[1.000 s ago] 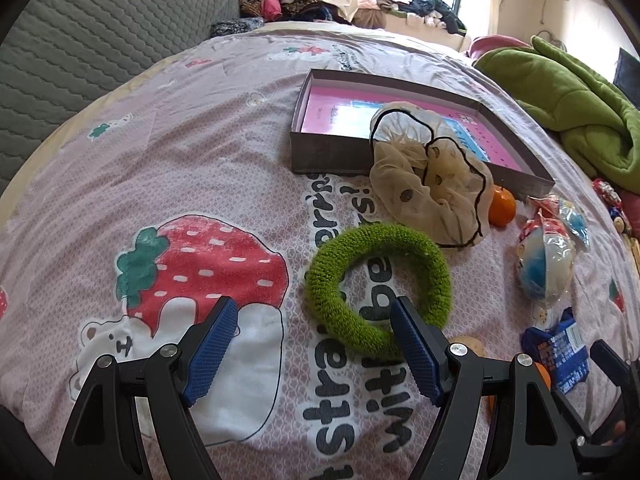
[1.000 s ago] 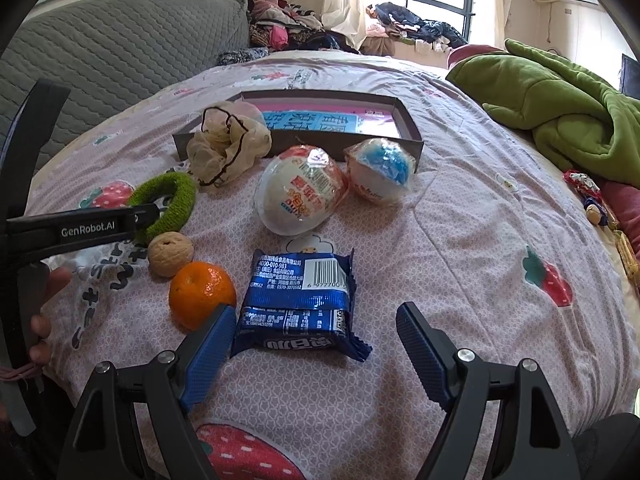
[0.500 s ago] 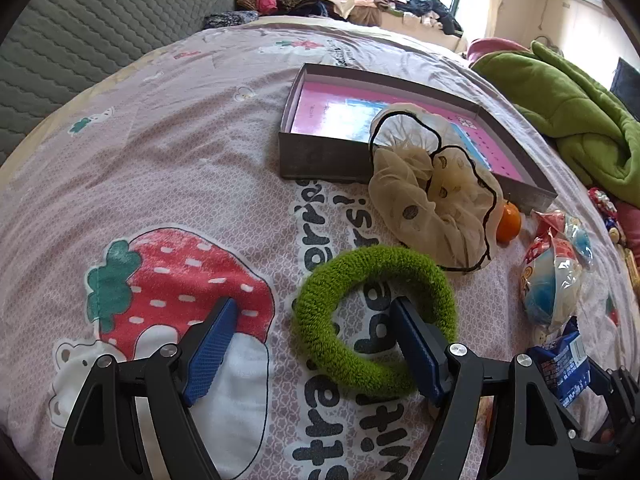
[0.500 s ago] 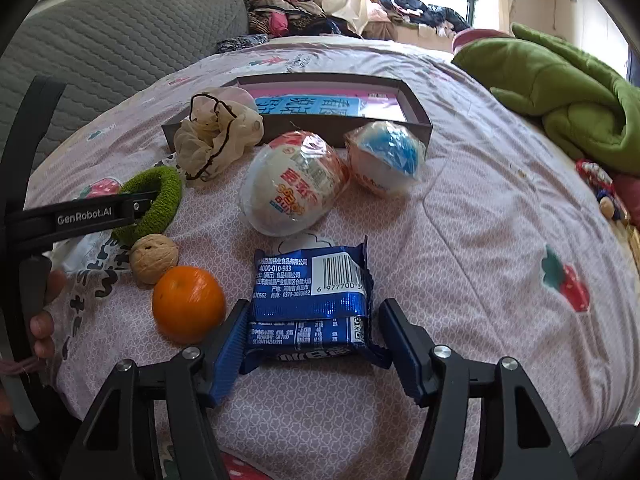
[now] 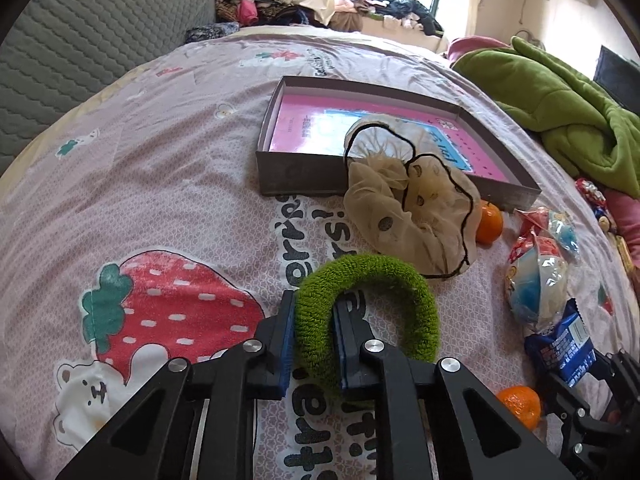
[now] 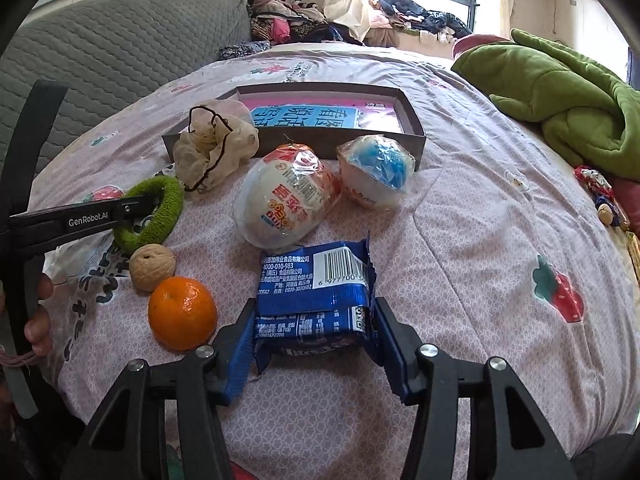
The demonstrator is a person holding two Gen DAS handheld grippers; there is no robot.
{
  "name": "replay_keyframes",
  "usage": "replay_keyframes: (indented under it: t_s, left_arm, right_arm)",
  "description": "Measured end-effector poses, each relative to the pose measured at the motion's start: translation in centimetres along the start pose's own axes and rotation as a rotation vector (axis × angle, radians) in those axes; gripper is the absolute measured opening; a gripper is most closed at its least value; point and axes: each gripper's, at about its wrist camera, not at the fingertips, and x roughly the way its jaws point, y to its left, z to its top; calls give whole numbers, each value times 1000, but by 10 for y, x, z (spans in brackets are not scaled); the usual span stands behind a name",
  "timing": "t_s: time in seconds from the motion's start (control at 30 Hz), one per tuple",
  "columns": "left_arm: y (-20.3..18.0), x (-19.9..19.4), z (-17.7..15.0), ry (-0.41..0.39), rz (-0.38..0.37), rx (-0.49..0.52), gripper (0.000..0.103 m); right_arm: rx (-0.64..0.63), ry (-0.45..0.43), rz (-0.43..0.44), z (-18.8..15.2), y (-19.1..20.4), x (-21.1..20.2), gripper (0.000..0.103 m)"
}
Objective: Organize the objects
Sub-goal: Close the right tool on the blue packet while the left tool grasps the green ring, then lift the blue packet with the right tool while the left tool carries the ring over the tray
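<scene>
Jaws, left: my left gripper (image 5: 313, 334) has just been closing and now pinches one side of the green fuzzy ring (image 5: 370, 308), low in the middle of the left wrist view, one pad outside the band and one inside the hole
Jaws, right: my right gripper (image 6: 312, 344) has just been closing; its pads press both ends of the blue snack packet (image 6: 316, 300), lower middle of the right wrist view
Ring: lies on the pink strawberry bedspread (image 5: 160, 184), just below the cream scrunchie (image 5: 408, 208)
Box: shallow grey box (image 6: 412, 120) with pink lining, upper middle, the scrunchie draped over its near wall
Near the packet: a tangerine (image 6: 182, 312) and a walnut (image 6: 152, 266) to its left, two wrapped toy eggs (image 6: 288, 208) above it
Right edge: green blanket (image 6: 560, 92) bunched at upper right
</scene>
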Motion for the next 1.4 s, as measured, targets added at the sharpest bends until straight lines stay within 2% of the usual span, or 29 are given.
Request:
replay_keyframes:
  t_s: [0.23, 0.67, 1.0, 1.4]
  left_arm:
    - [0, -10, -4, -13, -47, 0, 15]
    - [-9, -48, 2, -123, -57, 32, 15]
    - [-19, -75, 22, -200, -63, 63, 15]
    - [-29, -78, 42, -226, -75, 82, 15]
  right_arm:
    - [-5, -37, 12, 2, 1, -11, 55]
    - [4, -118, 10, 10, -2, -35, 55]
    - [-16, -196, 11, 40, 2, -55, 55]
    - [-23, -252, 7, 78, 4, -47, 55]
